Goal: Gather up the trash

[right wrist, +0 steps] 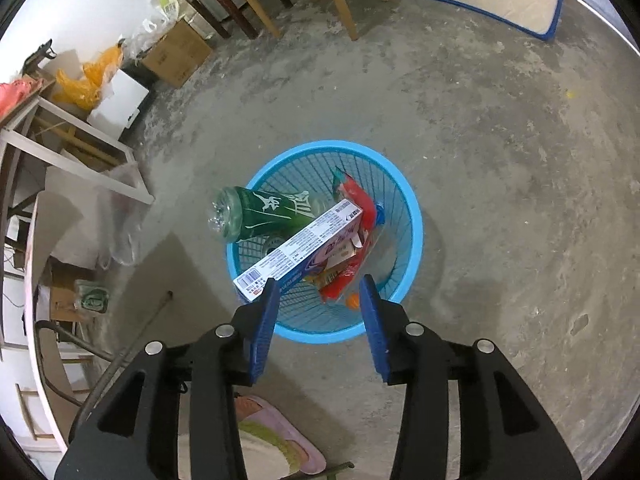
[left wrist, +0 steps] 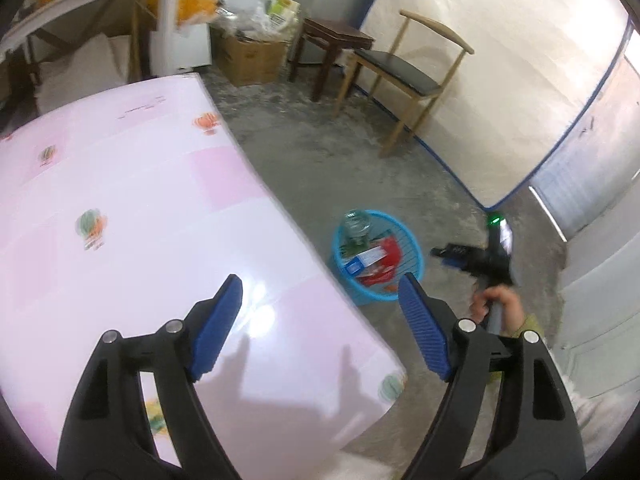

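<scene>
A blue mesh bin [right wrist: 404, 216] stands on the concrete floor; it also shows in the left wrist view [left wrist: 412, 256] beside the table. In it lie a green plastic bottle [right wrist: 264, 212], a white and blue box [right wrist: 296, 256] and red wrappers [right wrist: 360, 204]. My right gripper [right wrist: 318, 292] is open and empty, just above the bin's near rim. My left gripper [left wrist: 320, 292] is open and empty above the edge of the table with the pink cloth [left wrist: 120, 200]. The right gripper body [left wrist: 494, 256] and the hand holding it show in the left wrist view.
A wooden chair [left wrist: 408, 76] and a dark stool [left wrist: 332, 44] stand by a mattress [left wrist: 500, 60] leaning on the wall. A cardboard box [left wrist: 252, 56] with bags sits at the back. Shelving and boxes [right wrist: 60, 128] line the left side.
</scene>
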A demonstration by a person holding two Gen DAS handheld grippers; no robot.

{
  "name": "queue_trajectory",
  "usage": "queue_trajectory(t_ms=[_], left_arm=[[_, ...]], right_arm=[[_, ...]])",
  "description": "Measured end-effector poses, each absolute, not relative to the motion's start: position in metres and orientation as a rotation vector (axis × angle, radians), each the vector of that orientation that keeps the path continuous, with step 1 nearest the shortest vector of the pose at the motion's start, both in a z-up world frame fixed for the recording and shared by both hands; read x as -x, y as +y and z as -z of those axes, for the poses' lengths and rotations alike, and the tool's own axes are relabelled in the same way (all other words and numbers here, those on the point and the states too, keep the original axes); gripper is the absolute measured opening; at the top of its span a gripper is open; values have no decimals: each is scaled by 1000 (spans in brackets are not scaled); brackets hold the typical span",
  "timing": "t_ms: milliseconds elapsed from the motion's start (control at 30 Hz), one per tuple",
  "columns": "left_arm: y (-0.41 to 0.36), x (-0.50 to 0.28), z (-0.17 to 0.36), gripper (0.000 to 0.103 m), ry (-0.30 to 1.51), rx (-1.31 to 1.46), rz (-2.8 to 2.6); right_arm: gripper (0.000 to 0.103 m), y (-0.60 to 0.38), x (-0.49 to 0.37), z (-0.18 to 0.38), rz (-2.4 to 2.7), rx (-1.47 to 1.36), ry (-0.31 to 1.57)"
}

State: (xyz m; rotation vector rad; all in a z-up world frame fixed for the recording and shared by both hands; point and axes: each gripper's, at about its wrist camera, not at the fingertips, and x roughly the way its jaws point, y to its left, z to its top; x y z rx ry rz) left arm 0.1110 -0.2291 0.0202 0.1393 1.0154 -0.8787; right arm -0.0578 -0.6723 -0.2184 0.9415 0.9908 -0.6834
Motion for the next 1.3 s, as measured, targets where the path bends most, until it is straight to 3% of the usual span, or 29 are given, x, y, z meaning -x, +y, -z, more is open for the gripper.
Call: queue_trajectory(t_ms=[267, 467, 567, 700, 1067, 1300], left_arm=[[-178, -79, -13, 80, 953, -137, 823], [-149, -53, -28, 91, 828, -78, 719], [-137, -39, -35, 94, 784, -52, 655], [-124, -27, -40, 94, 782, -24, 528], [-118, 5, -38, 94, 773, -124, 280], [-132, 17, -20, 94, 872, -180, 274]], right_arm=[[45, -629, 86, 171, 669, -844, 947], [69, -544, 98, 101, 540, -633, 873], [84, -499, 106, 67, 489, -530, 822], [96, -443, 119, 31, 443, -390, 749], [97, -347, 141, -2, 459, -177, 644], [97, -344, 137, 23, 585, -173, 837]])
